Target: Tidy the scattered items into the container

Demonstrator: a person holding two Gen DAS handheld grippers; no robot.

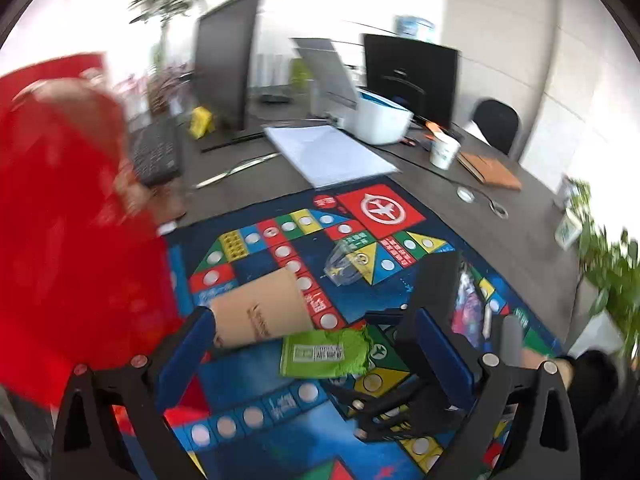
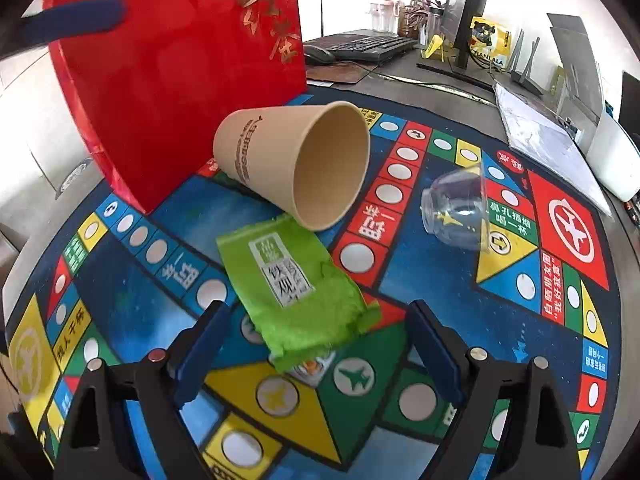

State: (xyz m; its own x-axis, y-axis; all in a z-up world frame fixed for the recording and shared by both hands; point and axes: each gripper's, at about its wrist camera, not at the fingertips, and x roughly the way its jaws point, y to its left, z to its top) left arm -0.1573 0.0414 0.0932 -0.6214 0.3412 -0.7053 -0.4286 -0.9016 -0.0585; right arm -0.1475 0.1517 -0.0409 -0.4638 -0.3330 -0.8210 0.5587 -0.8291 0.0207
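Right hand-held gripper hovered with fingers apart over the near end of the green packet, apparently lined up to grasp it; paper cup and clear plastic cup lay on their sides just beyond it. Left hand-held gripper was also spread and empty. The red bag, probably the container, stood ahead-left on the worktop.
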